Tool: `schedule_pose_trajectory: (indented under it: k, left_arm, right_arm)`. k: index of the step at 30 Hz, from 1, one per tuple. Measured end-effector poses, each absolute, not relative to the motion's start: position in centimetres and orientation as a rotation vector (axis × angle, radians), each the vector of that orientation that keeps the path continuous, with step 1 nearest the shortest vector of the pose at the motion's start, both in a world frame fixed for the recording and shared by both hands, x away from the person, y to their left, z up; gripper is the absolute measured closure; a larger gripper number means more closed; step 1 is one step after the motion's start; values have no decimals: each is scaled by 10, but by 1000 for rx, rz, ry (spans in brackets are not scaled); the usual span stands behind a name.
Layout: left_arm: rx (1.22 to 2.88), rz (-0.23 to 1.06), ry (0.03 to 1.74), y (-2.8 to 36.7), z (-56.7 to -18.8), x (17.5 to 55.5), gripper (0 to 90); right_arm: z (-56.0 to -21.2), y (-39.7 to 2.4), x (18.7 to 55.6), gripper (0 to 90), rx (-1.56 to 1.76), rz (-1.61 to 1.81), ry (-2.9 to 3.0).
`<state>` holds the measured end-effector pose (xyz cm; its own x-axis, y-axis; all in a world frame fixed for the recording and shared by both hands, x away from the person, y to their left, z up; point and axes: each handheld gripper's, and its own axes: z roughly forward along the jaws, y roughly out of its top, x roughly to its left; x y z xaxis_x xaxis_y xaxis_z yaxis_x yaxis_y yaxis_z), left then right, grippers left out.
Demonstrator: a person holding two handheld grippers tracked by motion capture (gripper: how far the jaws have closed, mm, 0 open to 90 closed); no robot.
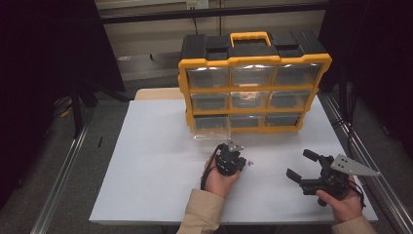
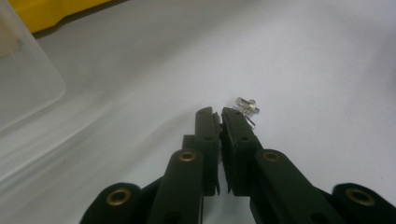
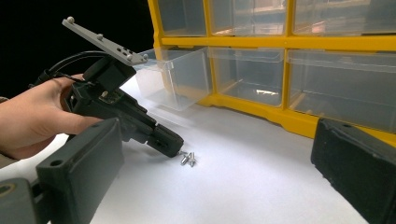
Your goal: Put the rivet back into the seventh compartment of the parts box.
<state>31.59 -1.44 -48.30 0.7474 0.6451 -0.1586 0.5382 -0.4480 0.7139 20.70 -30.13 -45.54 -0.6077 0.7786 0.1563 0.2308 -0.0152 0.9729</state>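
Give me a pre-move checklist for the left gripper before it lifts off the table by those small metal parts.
1. Left gripper jaws closed: ok, tips nearly together.
2. Metal parts between the jaws: not ok, they lie just beyond and beside the tips on the white table.
3. Pull-out drawer of the yellow organizer open to receive: ok, bottom-left drawer stands out.
4. Right gripper out of the way: ok, open, off to the side, holding nothing.
5. Number of metal parts: cannot tell, too small.
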Motion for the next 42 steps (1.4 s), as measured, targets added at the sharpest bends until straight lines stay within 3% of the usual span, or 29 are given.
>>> schedule_pose_trajectory:
  k: [42]
  left_arm:
    - [2027,108,955,-1,-435,322,867]
  right_arm:
    - [-456,-298,212,6,1027,1633,1844]
